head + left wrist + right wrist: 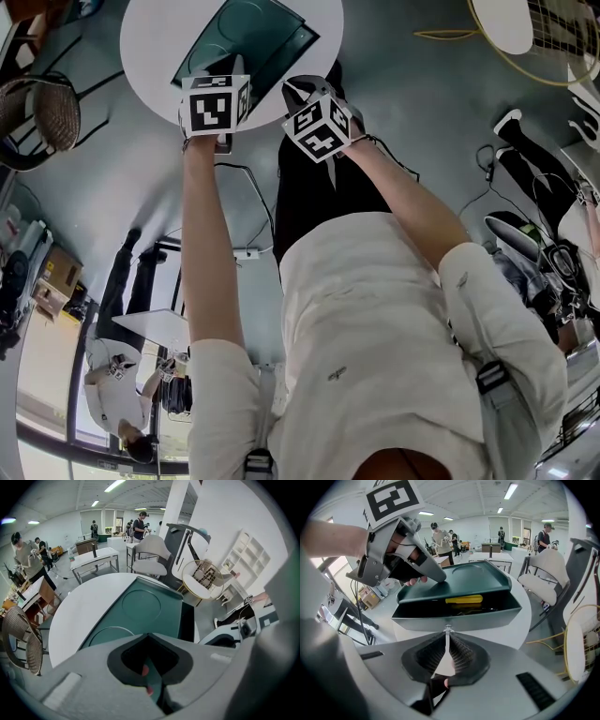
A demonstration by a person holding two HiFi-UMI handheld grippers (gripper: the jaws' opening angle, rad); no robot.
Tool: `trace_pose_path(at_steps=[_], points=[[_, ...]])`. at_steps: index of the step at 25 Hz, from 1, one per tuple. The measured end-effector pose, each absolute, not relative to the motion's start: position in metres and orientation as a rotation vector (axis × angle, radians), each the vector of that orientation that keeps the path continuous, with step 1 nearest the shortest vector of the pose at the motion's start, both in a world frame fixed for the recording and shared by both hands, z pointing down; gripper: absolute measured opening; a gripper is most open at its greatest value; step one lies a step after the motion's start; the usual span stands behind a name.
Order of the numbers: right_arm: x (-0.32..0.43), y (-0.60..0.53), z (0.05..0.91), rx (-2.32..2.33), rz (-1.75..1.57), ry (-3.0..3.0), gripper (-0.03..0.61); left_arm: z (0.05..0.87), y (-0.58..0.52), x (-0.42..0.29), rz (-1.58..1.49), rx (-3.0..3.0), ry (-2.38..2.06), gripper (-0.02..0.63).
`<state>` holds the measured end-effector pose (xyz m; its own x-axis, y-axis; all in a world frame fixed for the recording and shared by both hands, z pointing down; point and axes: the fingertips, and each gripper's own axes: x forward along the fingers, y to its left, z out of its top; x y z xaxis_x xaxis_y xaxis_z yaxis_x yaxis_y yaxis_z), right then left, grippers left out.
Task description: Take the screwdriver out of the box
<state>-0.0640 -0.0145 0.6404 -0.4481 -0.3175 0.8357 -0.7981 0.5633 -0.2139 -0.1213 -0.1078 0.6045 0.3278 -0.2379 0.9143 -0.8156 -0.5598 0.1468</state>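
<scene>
A dark green box (457, 617) stands on a round white table (150, 47). Inside it lies the screwdriver (464, 599), of which only the yellow handle shows. My left gripper (152, 667) is shut on the edge of the raised lid (140, 609), and in the right gripper view the left gripper (439, 576) holds that lid tilted up at its left side. My right gripper (447, 632) sits at the box's front wall, its jaw tips closed on a small metal knob (448, 629) there. In the head view both marker cubes hide the jaws.
A white chair (543, 573) and a yellow wire-frame stand (581, 644) are to the table's right. A wicker chair (42, 112) stands to its left. Cables lie on the floor (248, 202). People work at tables (93, 557) in the background.
</scene>
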Motion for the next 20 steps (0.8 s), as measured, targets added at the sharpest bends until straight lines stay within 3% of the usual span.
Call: trace_pose_path(at_steps=[6,20], points=[[-0.068,-0.013,0.64,0.886,0.798,-2.02,0.108,0.604,-0.106,-0.123,1.226,1.979,-0.937,0.009],[-0.069,-0.017,0.645,0.864,0.779,-1.995,0.074,0.604,-0.108,-0.125,1.219,1.968,-0.957,0.009]])
